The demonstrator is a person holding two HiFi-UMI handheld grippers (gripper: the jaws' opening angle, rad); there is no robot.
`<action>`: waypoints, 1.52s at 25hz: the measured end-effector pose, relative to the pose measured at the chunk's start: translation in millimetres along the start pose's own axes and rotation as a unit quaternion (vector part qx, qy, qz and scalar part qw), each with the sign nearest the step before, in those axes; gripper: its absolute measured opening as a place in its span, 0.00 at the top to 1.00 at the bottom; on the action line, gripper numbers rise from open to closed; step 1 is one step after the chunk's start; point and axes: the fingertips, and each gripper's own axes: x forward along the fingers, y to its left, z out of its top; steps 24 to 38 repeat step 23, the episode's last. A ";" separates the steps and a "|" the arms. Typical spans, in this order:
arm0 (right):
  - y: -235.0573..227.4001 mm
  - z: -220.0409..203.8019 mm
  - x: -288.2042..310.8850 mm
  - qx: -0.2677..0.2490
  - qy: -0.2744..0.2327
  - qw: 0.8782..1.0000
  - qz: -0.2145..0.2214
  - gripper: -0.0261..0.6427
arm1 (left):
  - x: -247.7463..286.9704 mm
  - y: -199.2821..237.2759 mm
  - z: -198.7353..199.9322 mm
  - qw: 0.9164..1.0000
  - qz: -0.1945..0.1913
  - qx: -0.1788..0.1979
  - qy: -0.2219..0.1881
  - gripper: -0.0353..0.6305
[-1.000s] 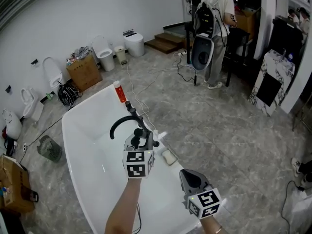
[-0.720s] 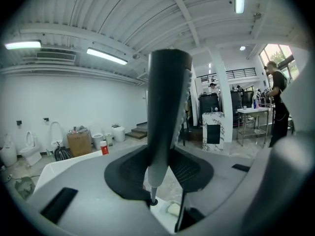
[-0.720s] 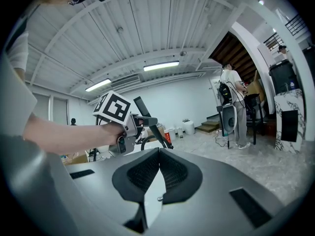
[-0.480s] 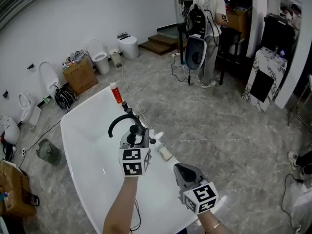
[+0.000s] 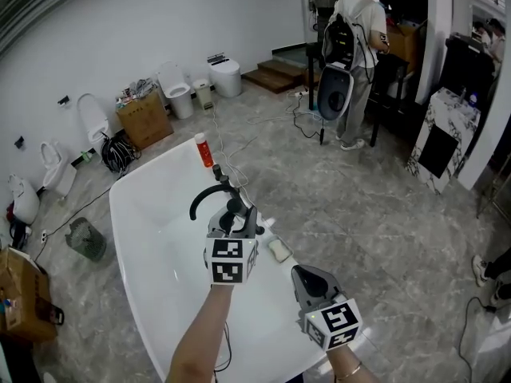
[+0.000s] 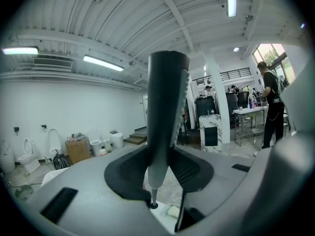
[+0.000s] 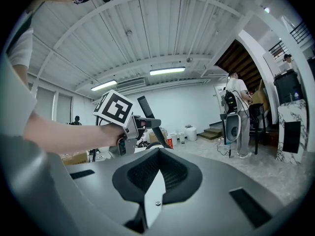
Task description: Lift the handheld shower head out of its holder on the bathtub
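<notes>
The dark handheld shower head [image 5: 231, 213] [image 6: 166, 97] stands upright between the jaws of my left gripper [image 5: 234, 223] [image 6: 160, 176], which is shut on its handle. It is held over the rim of the white bathtub [image 5: 132, 206], just beside the black curved faucet spout [image 5: 200, 199]. My right gripper [image 5: 308, 278] [image 7: 157, 156] hovers lower right over the tub's near edge, shut with nothing in it. In the right gripper view the left gripper's marker cube [image 7: 116, 109] shows with the shower head [image 7: 146, 107] sticking up behind it.
A red bottle [image 5: 205, 150] stands on the tub's far rim and a soap bar [image 5: 279, 250] lies on the near rim. Toilets [image 5: 172, 86], a cardboard box [image 5: 144, 118] and a wire basket [image 5: 84, 239] line the wall. A person [image 5: 356, 38] stands far right; cables cross the floor.
Both grippers have risen a little. The left one has carried the shower head up with it, close to the faucet; its grip has not changed.
</notes>
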 end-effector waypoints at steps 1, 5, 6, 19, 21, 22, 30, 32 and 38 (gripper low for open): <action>1.4 1.2 0.6 0.000 0.000 1.000 0.000 0.95 | -1.4 1.9 1.2 1.000 0.000 0.000 -0.001 0.72; 5.1 1.8 -0.8 -0.004 -0.001 1.000 -0.002 0.95 | -7.2 6.4 2.1 1.000 0.002 0.000 -0.003 0.72; 5.3 1.7 -1.9 -0.005 -0.001 1.000 -0.001 0.95 | -8.2 6.4 1.8 1.000 0.003 0.000 -0.003 0.72; 8.0 2.4 -11.1 -0.008 -0.001 1.000 0.001 0.95 | -14.3 2.1 -0.6 1.000 0.003 -0.002 0.003 0.72; 7.5 3.8 -12.1 -0.008 -0.003 1.000 0.003 0.95 | -14.9 1.0 1.5 1.000 0.004 -0.001 0.001 0.72; 7.5 4.7 -12.4 -0.009 -0.003 1.000 0.004 0.95 | -15.5 1.0 2.9 1.000 0.005 -0.001 0.000 0.72; 7.6 5.7 -12.7 -0.009 -0.003 1.000 0.005 0.95 | -16.1 1.1 4.4 1.000 0.007 -0.001 -0.001 0.72; 7.6 5.7 -12.7 -0.009 -0.003 1.000 0.005 0.95 | -16.1 1.1 4.4 1.000 0.007 -0.001 -0.001 0.72; 7.6 5.7 -12.7 -0.009 -0.003 1.000 0.005 0.95 | -16.1 1.1 4.4 1.000 0.007 -0.001 -0.001 0.72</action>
